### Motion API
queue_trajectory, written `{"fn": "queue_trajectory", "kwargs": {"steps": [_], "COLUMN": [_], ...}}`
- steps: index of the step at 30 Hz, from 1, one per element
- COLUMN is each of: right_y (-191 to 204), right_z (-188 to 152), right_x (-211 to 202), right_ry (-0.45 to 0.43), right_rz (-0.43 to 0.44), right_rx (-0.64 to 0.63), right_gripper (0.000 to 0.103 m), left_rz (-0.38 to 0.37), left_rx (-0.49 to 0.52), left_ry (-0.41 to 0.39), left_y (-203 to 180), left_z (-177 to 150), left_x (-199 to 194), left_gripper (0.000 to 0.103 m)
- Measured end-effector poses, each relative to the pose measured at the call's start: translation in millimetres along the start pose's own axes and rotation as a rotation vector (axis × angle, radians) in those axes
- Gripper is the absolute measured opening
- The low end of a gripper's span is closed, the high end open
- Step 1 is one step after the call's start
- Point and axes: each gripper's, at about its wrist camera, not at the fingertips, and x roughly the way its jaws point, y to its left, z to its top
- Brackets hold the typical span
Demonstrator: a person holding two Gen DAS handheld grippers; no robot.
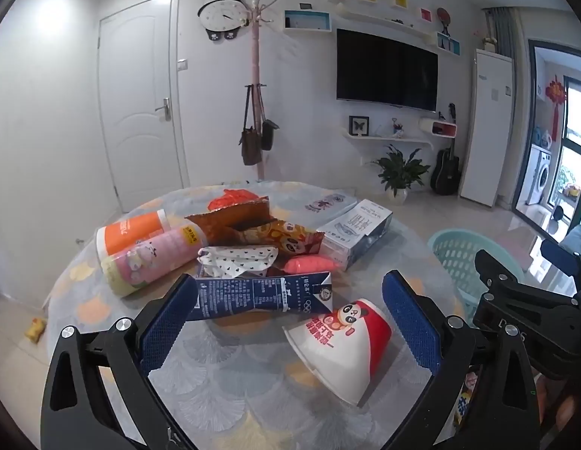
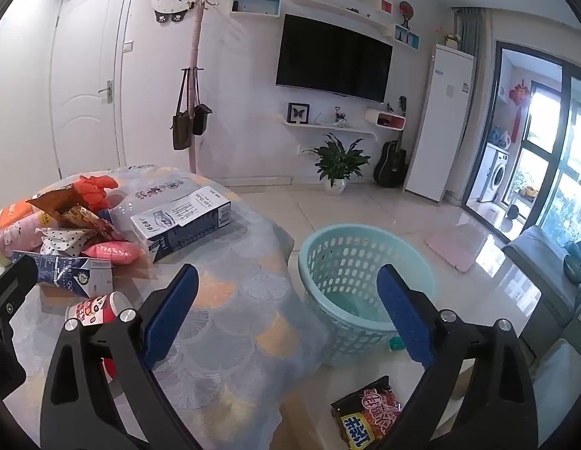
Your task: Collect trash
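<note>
On the near tabletop (image 1: pixel 223 386) the left hand-held gripper (image 1: pixel 290 322) hangs released, jaws straddling a tipped paper cup (image 1: pixel 339 348) beside the blue carton (image 1: pixel 260 296); likely best: pinch the cup's rim lightly, then carry it right to the basket (image 2: pixel 365 262), where the right hand-held gripper (image 2: pixel 286 315) waits empty.

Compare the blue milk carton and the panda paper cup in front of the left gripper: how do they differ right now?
The blue milk carton is a dark blue, flattened box with small white print; the panda paper cup is a red and white cone shape with a cartoon panda. The carton lies farther back, near the left finger; the cup lies nearer the camera, by the right finger. Both lie on their sides on the table, ungripped.
</note>
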Motion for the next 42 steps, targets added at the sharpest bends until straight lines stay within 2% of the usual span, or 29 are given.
{"fn": "queue_trajectory", "kwargs": {"steps": [9, 10, 18, 26, 38, 42], "right_y": [2, 2, 5, 10, 12, 15], "right_z": [0, 0, -1, -2, -3, -3], "right_x": [0, 0, 2, 2, -1, -1], "right_ry": [0.001, 0.001, 0.006, 0.000, 0.002, 0.004], "right_rz": [0.008, 0.008, 0.007, -0.001, 0.005, 0.017], "right_rx": [-0.004, -0.004, -0.004, -0.017, -0.022, -0.030], "right_gripper": [0.091, 0.091, 0.087, 0.087, 0.087, 0.086], "left_rz": [-0.008, -0.012, -0.009, -0.035, -0.026, -0.029], "left_rx": [-0.012, -0.013, -0.020, -0.031, -0.048, -0.067], "left_ry": [0.005, 0.005, 0.003, 0.012, 0.010, 0.017], "left_y": [0, 4, 5, 10, 15, 29], "left_z": [4, -2, -3, -5, -7, -7], "left_x": [-7, 2, 2, 4, 7, 6], "left_gripper": [0.096, 0.096, 0.096, 0.096, 0.096, 0.096]}}
